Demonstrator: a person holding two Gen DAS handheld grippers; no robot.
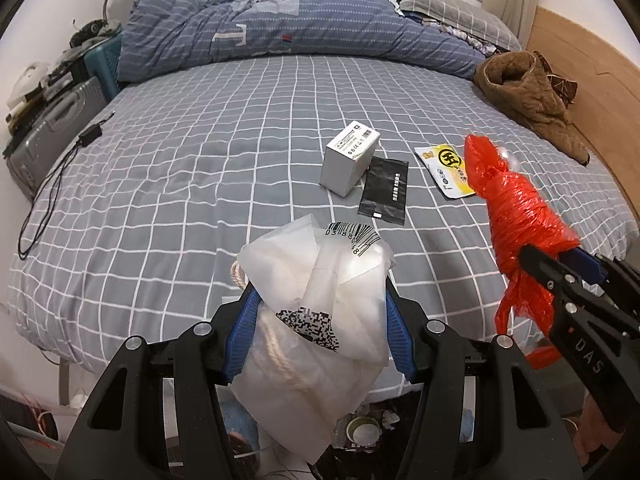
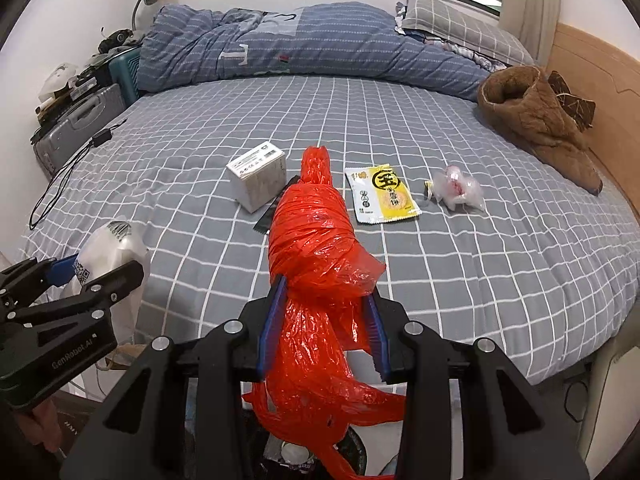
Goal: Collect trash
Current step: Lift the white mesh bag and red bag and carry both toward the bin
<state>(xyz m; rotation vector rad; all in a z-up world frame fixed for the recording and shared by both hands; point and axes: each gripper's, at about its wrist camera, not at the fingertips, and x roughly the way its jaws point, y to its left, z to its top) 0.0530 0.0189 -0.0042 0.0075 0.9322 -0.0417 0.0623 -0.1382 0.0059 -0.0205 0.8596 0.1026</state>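
Observation:
My left gripper [image 1: 318,304] is shut on a white plastic mailer bag [image 1: 320,304] with barcodes, held over the near edge of the bed; it also shows in the right wrist view [image 2: 114,252]. My right gripper [image 2: 326,320] is shut on a rolled red plastic bag [image 2: 312,240], also seen in the left wrist view [image 1: 516,216]. On the grey checked bed lie a white box [image 1: 350,158], a black sachet [image 1: 386,190], a yellow snack wrapper [image 2: 382,194] and a crumpled clear wrapper [image 2: 458,190].
A brown fleece garment [image 2: 536,120] lies by the wooden headboard on the right. A blue duvet [image 1: 280,24] and pillow are at the far side. A black cable [image 1: 60,184] runs off the left edge beside a grey suitcase [image 1: 52,136]. A bin with rubbish [image 1: 362,430] is below the grippers.

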